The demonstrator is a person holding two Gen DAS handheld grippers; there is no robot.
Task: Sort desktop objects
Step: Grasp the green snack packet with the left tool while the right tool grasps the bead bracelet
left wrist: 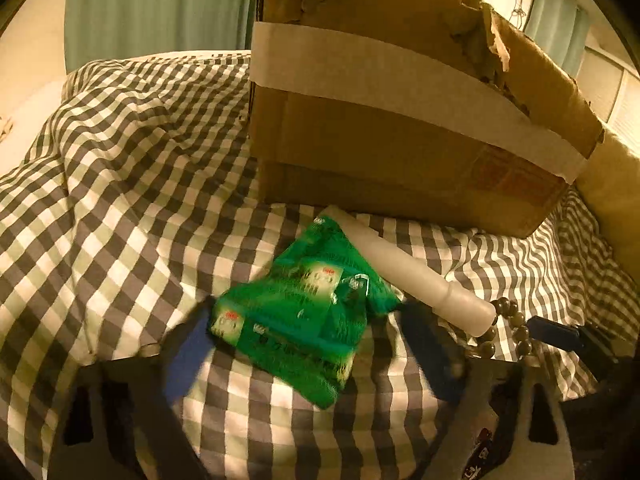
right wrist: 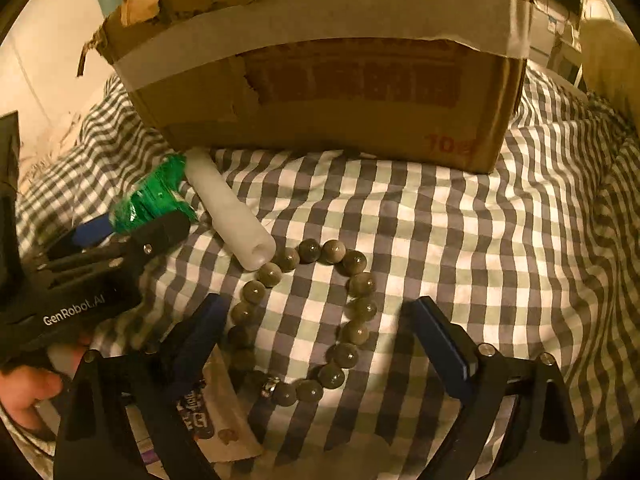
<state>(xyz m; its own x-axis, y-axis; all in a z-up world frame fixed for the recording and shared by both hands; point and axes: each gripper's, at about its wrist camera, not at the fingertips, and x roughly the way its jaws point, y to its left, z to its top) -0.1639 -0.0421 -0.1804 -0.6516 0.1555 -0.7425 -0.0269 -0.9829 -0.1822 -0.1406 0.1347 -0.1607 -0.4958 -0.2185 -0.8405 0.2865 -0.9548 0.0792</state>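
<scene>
The left tongs (left wrist: 308,344) are spread wide around a green packet (left wrist: 296,320), maybe just touching it; the blur hides that. A white tube (left wrist: 404,268) lies beside the packet. Behind them sits a torn cardboard box (left wrist: 400,120) on the checked cloth (left wrist: 120,180).

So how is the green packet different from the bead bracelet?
The green packet is flat, shiny and printed; the bead bracelet is a ring of round grey-green beads. The packet sits between the left gripper's fingers, while the bracelet lies loose in front of the open right gripper. One bracelet bead seems to touch the white tube's end; the packet lies beside that tube. Both are near the cardboard box.
</scene>
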